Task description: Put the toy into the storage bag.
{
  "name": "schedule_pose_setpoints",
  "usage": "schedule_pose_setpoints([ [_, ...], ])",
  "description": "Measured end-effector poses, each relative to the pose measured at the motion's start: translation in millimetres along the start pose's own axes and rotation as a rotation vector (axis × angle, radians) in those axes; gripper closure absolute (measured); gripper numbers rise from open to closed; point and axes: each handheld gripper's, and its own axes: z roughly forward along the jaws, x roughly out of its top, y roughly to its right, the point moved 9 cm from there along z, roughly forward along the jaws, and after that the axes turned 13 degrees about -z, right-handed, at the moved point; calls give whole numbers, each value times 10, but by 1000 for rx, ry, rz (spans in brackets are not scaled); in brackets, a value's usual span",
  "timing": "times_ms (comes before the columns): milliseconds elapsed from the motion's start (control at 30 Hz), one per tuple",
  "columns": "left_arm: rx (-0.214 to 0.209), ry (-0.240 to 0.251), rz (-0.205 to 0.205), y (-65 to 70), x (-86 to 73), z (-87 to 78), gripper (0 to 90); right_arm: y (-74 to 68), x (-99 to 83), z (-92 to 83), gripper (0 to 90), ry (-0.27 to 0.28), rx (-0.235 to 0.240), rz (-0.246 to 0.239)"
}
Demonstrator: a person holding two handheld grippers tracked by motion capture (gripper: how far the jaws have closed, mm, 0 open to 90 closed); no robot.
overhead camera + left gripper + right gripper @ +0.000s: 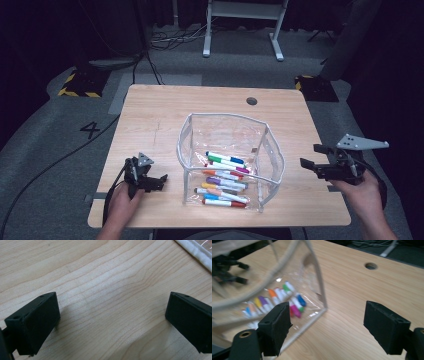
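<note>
We see a clear pouch (pixel 231 159) standing open in the middle of the table (pixel 150 115), with a heap of markers (pixel 225 179) lying on its bottom. Our left gripper (pixel 159 181) rests on the wood just left of the pouch, its jaws wide apart with bare table between them. Our right gripper (pixel 312 156) hangs in the air beyond the table's right edge, well clear of the pouch, its jaws spread wide and holding nothing.

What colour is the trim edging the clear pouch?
White, along the clear plastic pouch edges; clearest in the high view.
</note>
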Motion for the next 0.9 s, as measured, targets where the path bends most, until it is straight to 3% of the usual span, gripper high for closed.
schedule_pose_setpoints([
  [67, 0, -1, 1, 0, 0, 0, 0, 110, -248, 17, 174, -17, -52, 42],
  [200, 0, 0, 0, 0, 0, 0, 0, 261, -674, 73, 160, 15, -78, 148],
  [267, 1, -2, 3, -2, -1, -2, 0, 306, -840, 129, 154, 15, -79, 170],
  [400, 1, -1, 0, 0, 0, -1, 0, 361, -1240, 322, 153, -84, -76, 176],
  [500, 0, -2, 3, -2, -1, -2, 0, 391, -1433, 445, 152, -150, -95, 164],
  [700, 0, -3, 3, -2, -1, -2, 0, 416, -1645, 603, 149, -238, -144, 101],
  [767, 0, 0, 0, 0, 0, 0, 0, 421, -1686, 646, 127, -251, -154, 89],
  [833, 0, -2, 3, -2, -2, -1, 0, 433, -1680, 706, 75, -200, -162, 85],
  [900, 0, 0, 0, 1, -1, 0, 0, 432, -1679, 718, 62, -203, -155, 78],
])
